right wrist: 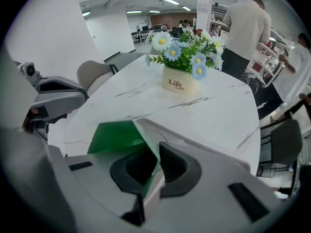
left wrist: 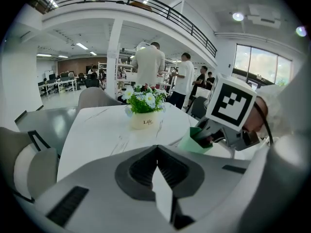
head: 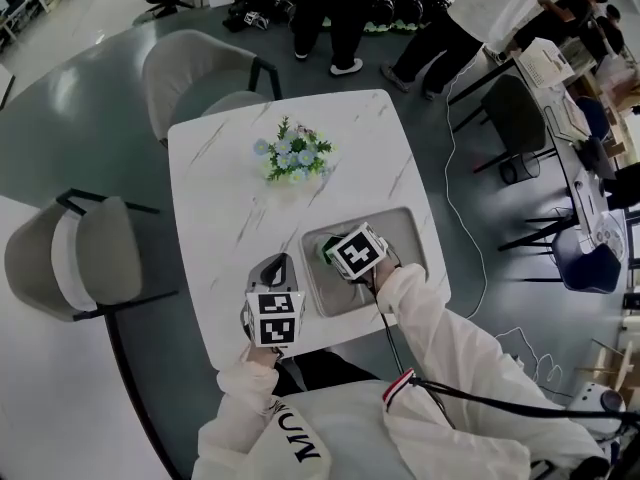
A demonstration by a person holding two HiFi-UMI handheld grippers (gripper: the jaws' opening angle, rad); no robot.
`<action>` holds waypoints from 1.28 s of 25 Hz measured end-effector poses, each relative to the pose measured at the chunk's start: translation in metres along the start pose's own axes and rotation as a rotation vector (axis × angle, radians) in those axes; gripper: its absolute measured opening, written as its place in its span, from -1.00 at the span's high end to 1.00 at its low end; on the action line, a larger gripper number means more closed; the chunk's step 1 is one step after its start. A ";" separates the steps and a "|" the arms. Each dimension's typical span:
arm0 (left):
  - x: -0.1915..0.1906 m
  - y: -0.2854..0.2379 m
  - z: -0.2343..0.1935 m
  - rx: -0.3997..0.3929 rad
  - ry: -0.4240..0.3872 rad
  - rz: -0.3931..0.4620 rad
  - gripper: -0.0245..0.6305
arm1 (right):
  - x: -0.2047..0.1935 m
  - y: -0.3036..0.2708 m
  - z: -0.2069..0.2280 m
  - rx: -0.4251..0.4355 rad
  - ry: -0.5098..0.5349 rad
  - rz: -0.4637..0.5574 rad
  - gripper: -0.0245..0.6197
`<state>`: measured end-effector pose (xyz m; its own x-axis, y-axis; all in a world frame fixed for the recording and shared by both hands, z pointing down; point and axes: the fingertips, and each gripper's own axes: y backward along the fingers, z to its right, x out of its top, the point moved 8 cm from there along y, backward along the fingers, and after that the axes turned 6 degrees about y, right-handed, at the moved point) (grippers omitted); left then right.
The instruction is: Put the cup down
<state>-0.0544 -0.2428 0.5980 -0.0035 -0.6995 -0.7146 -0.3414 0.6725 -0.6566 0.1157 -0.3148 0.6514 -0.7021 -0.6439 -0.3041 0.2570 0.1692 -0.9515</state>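
Note:
A green paper cup (right wrist: 116, 136) hangs tilted over the grey tray (head: 400, 230) on the white marble table (head: 220, 188). My right gripper (right wrist: 150, 171) is shut on the cup's wall, one jaw inside the rim and one outside. From the left gripper view the cup (left wrist: 197, 141) shows under the right gripper's marker cube, still off the surface. In the head view only a sliver of the cup (head: 326, 251) shows beside the cube. My left gripper (left wrist: 163, 188) rests at the table's near edge, left of the tray, jaws together with nothing between them.
A pot of blue and white flowers (head: 295, 158) stands mid-table beyond the tray. Grey chairs sit at the far side (head: 205, 63) and at the left (head: 85, 258). Several people (head: 340, 8) stand past the table; desks and chairs line the right.

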 end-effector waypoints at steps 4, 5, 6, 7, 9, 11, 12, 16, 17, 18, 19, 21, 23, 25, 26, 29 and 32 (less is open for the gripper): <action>-0.001 0.000 -0.005 0.010 0.009 0.003 0.89 | 0.010 0.000 -0.005 0.010 0.010 -0.008 0.86; -0.001 0.000 -0.006 0.011 0.010 0.004 0.90 | 0.011 -0.001 -0.006 0.013 0.017 -0.014 0.86; -0.001 0.000 -0.006 0.012 0.011 0.003 0.89 | 0.011 -0.003 -0.005 0.014 0.022 -0.022 0.86; -0.001 0.001 -0.005 0.012 0.014 0.002 0.90 | 0.011 -0.004 -0.005 0.014 0.026 -0.031 0.86; -0.002 0.001 -0.006 0.012 0.018 0.001 0.89 | 0.012 -0.006 -0.004 0.011 0.034 -0.044 0.86; -0.004 0.002 -0.007 0.013 0.020 0.000 0.89 | 0.013 -0.008 -0.005 0.011 0.040 -0.052 0.86; -0.005 0.002 -0.008 0.013 0.021 -0.002 0.89 | 0.014 -0.008 -0.005 0.012 0.042 -0.057 0.86; -0.004 0.001 -0.008 0.012 0.025 -0.006 0.89 | 0.016 -0.008 -0.004 0.018 0.038 -0.067 0.86; -0.003 0.001 -0.008 0.012 0.025 -0.006 0.90 | 0.016 -0.008 -0.003 0.020 0.036 -0.067 0.86; -0.003 0.001 -0.008 0.011 0.025 -0.006 0.90 | 0.016 -0.008 -0.003 0.020 0.036 -0.068 0.86; -0.003 0.001 -0.008 0.010 0.025 -0.007 0.90 | 0.016 -0.009 -0.002 0.018 0.038 -0.071 0.86; -0.004 0.001 -0.008 0.008 0.025 -0.009 0.89 | 0.011 -0.014 0.001 0.012 0.046 -0.093 0.86; -0.005 0.001 -0.008 0.007 0.026 -0.012 0.89 | 0.009 -0.018 0.004 0.012 0.050 -0.107 0.86; -0.007 0.001 -0.008 0.008 0.025 -0.013 0.89 | 0.010 -0.018 0.004 0.017 0.049 -0.108 0.86; -0.007 0.002 -0.008 0.009 0.024 -0.012 0.90 | 0.011 -0.018 0.004 0.020 0.047 -0.105 0.86; -0.007 0.003 -0.007 0.009 0.026 -0.016 0.89 | 0.012 -0.018 0.003 0.037 0.041 -0.104 0.86; -0.007 0.003 -0.007 0.007 0.026 -0.016 0.89 | 0.012 -0.010 0.003 0.027 0.024 -0.131 0.86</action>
<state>-0.0621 -0.2375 0.6022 -0.0230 -0.7160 -0.6977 -0.3351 0.6630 -0.6694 0.1065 -0.3269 0.6578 -0.7465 -0.6409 -0.1787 0.1799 0.0641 -0.9816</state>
